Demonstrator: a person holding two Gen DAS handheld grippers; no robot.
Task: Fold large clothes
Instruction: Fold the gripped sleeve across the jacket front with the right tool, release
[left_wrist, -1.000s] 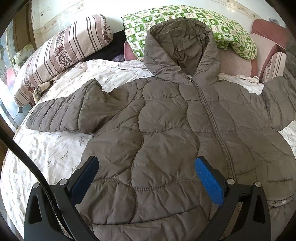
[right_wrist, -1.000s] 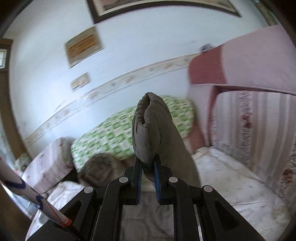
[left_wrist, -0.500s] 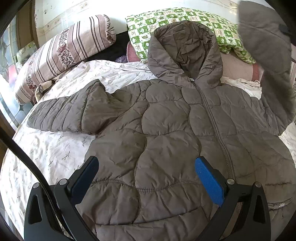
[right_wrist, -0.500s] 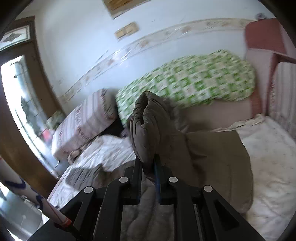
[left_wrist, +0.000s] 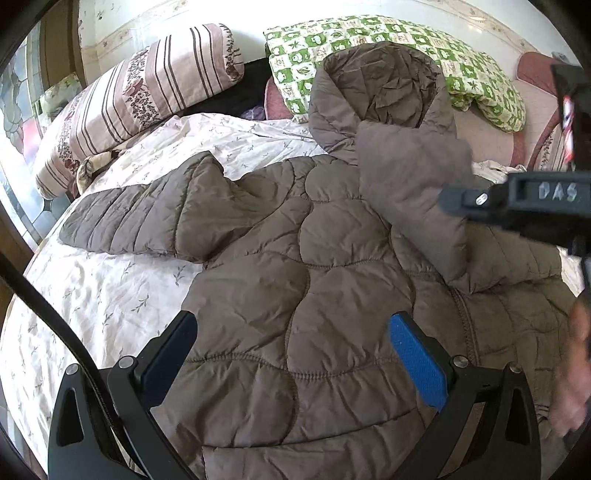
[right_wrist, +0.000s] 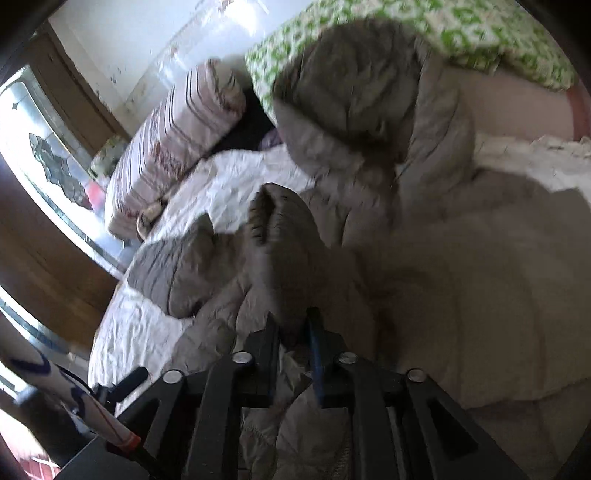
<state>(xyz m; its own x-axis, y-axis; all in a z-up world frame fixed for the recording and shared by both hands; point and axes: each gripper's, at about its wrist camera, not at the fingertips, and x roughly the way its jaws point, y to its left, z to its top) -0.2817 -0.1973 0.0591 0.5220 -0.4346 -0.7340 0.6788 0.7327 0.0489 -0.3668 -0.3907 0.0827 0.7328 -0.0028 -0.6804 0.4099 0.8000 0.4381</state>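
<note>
A brown quilted hooded jacket (left_wrist: 295, 258) lies front-up on the bed, with its hood (left_wrist: 384, 85) toward the pillows. Its left sleeve (left_wrist: 147, 218) stretches out over the sheet. The right sleeve (left_wrist: 410, 192) is folded in across the chest. My right gripper (left_wrist: 458, 201) holds it near the cuff (right_wrist: 284, 236). In the right wrist view the sleeve fills the narrow gap of that gripper (right_wrist: 294, 325), whose jaws are opening. My left gripper (left_wrist: 293, 321) hovers open above the jacket's lower front, with nothing pinched.
A striped pillow (left_wrist: 147, 85) and a green checked pillow (left_wrist: 369, 40) lie at the head of the bed. The floral sheet (left_wrist: 110, 295) shows left of the jacket. A person's hand (left_wrist: 572, 369) is at the right edge. A window and wooden frame stand at far left.
The right gripper swung down from high in the air and carried the right sleeve leftward across the jacket's chest. The left gripper stayed put, open.
</note>
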